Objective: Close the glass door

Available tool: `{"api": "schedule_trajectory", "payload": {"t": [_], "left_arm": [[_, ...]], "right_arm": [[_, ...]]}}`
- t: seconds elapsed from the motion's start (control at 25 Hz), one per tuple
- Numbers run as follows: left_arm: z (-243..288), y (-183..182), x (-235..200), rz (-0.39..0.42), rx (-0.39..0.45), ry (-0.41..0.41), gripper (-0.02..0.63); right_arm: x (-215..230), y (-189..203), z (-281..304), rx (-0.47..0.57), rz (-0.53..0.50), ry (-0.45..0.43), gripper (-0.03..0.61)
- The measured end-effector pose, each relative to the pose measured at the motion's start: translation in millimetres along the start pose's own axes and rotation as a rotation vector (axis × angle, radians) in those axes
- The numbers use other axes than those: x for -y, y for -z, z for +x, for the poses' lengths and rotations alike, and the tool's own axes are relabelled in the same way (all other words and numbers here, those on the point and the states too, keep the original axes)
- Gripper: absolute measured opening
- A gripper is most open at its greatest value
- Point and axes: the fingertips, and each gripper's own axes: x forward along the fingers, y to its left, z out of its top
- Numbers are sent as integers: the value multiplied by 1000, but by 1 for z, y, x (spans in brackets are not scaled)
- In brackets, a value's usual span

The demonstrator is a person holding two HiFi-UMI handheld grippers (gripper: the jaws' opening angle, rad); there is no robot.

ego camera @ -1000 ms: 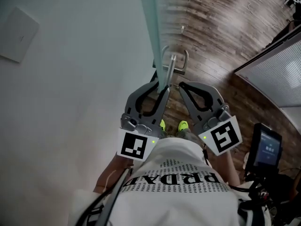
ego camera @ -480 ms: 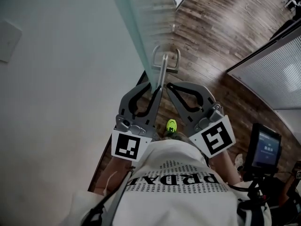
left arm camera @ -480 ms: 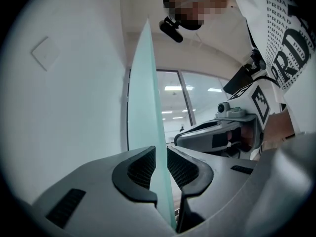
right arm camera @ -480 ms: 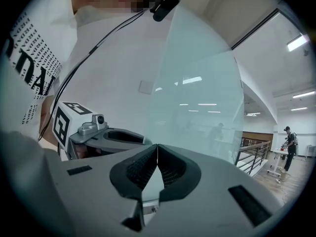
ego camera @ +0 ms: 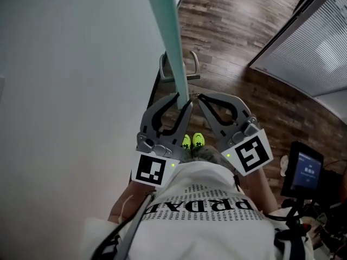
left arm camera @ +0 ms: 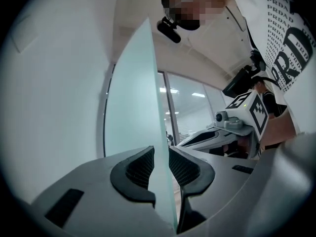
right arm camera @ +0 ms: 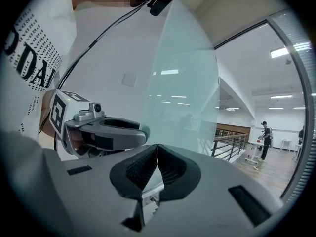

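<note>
The frosted glass door (ego camera: 169, 31) shows edge-on from above as a teal strip, with its metal handle (ego camera: 193, 64) on both faces. My left gripper (ego camera: 183, 103) straddles the door's edge just below the handle. In the left gripper view the pane (left arm camera: 136, 107) runs between the left gripper's (left arm camera: 161, 167) black pads; the jaws are opening and stand a little off the glass. My right gripper (ego camera: 198, 96) sits beside the door's right face, tips together. In the right gripper view the right gripper's (right arm camera: 157, 158) pads meet with nothing between them, and the pane (right arm camera: 185, 83) rises ahead.
A white wall (ego camera: 65, 64) fills the left. Dark wood floor (ego camera: 233, 26) lies to the right of the door, bounded by a glass partition with blinds (ego camera: 309, 42). A small screen on a stand (ego camera: 306, 169) is at my right side. A railing (right arm camera: 232, 142) and a distant person (right arm camera: 266, 137) lie beyond.
The door edge and handle have shifted left in the head view and the wall fills more of it. Both grippers stayed by the edge below the handle.
</note>
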Motion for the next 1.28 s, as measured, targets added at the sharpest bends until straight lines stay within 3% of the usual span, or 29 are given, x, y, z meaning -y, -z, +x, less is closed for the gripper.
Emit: {"api": "schedule_trajectory", "payload": {"t": [0.12, 0.24, 0.48, 0.76, 1.12, 1.28], "left_arm": [[15, -2, 6, -6, 15, 55, 98], [15, 2, 16, -16, 2, 75, 100], [5, 7, 17, -36, 16, 58, 101], [-15, 19, 7, -71, 61, -17, 101], [-5, 19, 9, -41, 68, 27, 104], [-8, 10, 15, 4, 26, 32, 109]], "right_arm": [[15, 5, -3, -15, -3, 47, -5], [13, 7, -6, -24, -24, 32, -5], [4, 4, -2, -15, -60, -1, -5], [-13, 4, 2, -26, -113, -63, -5], [-5, 12, -4, -65, -96, -36, -5], [-6, 8, -3, -45, -75, -43, -5]]}}
